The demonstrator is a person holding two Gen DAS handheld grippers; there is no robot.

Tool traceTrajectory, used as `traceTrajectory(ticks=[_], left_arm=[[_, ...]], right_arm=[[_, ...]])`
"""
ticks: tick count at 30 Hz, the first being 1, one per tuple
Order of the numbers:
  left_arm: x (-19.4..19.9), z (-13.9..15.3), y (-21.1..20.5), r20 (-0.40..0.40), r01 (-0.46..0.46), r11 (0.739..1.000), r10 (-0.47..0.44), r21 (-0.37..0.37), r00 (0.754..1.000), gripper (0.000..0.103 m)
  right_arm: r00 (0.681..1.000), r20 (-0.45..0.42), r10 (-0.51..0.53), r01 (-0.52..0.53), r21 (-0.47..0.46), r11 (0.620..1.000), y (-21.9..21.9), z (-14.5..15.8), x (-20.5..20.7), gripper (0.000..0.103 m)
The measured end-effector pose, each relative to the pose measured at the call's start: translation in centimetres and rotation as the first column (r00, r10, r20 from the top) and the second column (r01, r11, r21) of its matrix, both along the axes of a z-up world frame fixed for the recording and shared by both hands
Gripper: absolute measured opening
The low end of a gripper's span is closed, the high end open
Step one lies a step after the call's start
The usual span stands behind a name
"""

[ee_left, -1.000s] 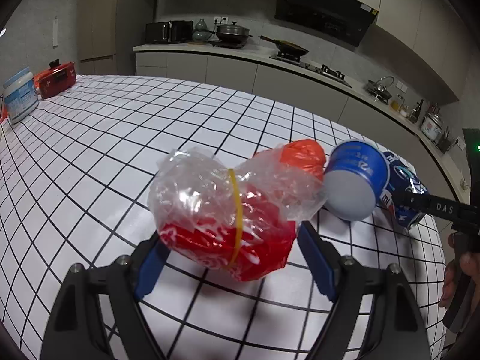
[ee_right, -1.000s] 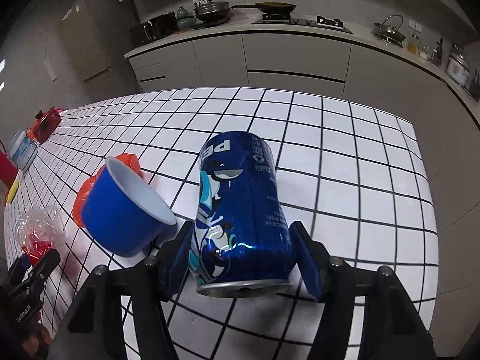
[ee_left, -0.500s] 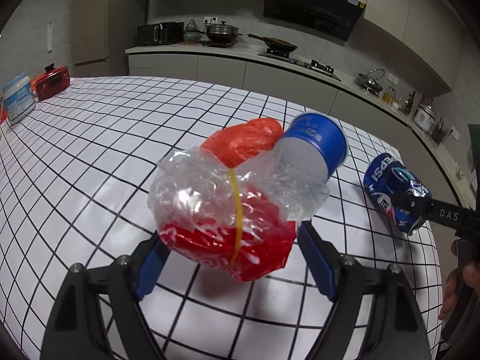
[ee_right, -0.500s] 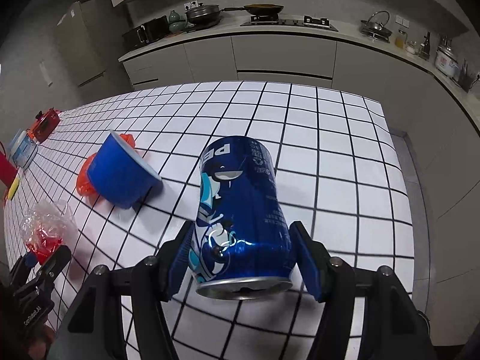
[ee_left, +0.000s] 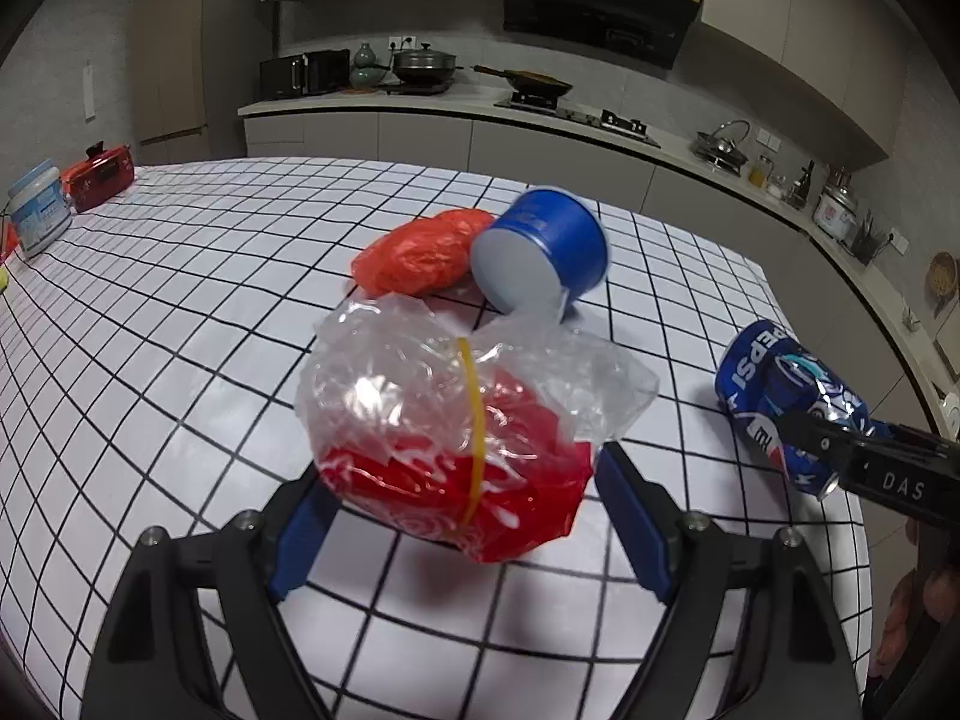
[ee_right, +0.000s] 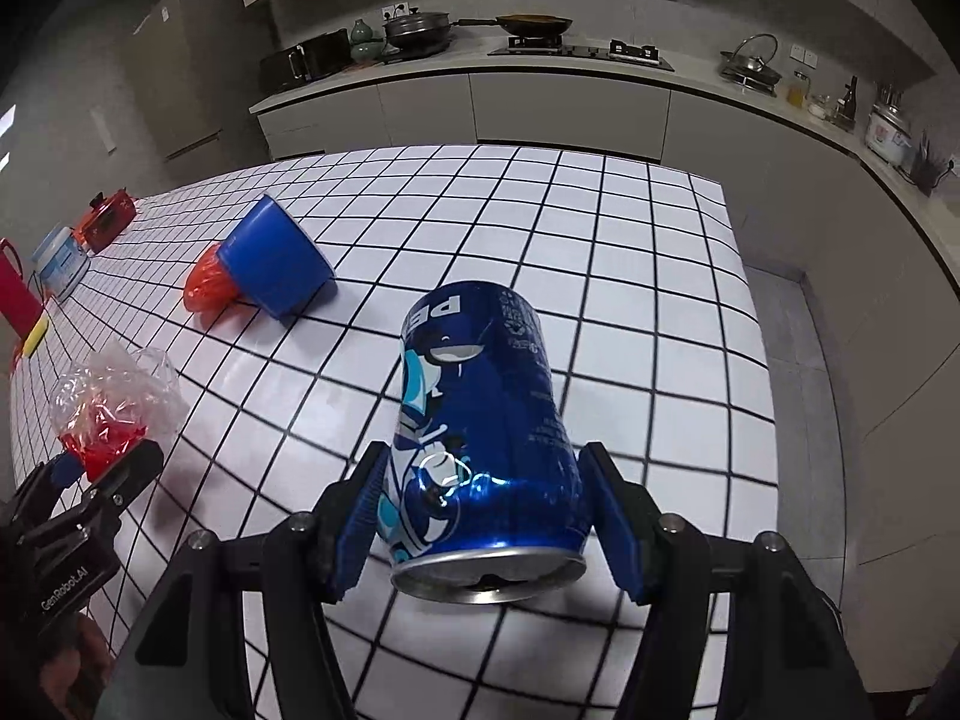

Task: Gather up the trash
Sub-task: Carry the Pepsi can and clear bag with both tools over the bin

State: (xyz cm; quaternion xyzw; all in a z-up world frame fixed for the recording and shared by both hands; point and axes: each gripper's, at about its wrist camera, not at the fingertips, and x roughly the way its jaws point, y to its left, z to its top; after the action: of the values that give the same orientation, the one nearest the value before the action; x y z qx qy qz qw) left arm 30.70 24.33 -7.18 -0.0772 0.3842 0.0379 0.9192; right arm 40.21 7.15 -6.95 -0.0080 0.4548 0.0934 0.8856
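My left gripper is shut on a clear plastic bag with red contents and a yellow band, held above the checkered table; it also shows in the right wrist view. My right gripper is shut on a dented blue Pepsi can, also seen at the right of the left wrist view. A blue paper cup lies on its side on the table against a crumpled orange bag; both show in the right wrist view, the cup and the orange bag.
The white grid-tiled table ends at its right edge with floor beyond. A white tub and a red box stand at the far left. A kitchen counter with pots runs behind.
Both grippers have pulled back and up from the cup and orange bag, each keeping its load. The blue cup now lies further from the can, resting on the table.
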Motion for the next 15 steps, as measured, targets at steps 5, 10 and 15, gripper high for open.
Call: traceTrajectory(ticks=[5, 10, 15], left_arm=[[-1.5, 0.1, -1.6, 0.000, 0.005, 1.000, -0.005, 0.008, 1.000, 0.083], [-3.1, 0.6, -3.8, 0.004, 0.018, 1.000, -0.018, 0.018, 1.000, 0.083], [-4.6, 1.1, -6.4, 0.016, 0.043, 0.999, -0.043, 0.020, 0.999, 0.083]], right_arm=[[1.000, 0.003, 0.006, -0.006, 0.003, 1.000, -1.4, 0.2, -2.0, 0.066], [1.000, 0.007, 0.006, -0.006, 0.010, 1.000, -3.3, 0.6, -4.2, 0.066], [1.000, 0.018, -0.005, 0.005, 0.012, 1.000, -5.8, 1.2, -6.5, 0.066]])
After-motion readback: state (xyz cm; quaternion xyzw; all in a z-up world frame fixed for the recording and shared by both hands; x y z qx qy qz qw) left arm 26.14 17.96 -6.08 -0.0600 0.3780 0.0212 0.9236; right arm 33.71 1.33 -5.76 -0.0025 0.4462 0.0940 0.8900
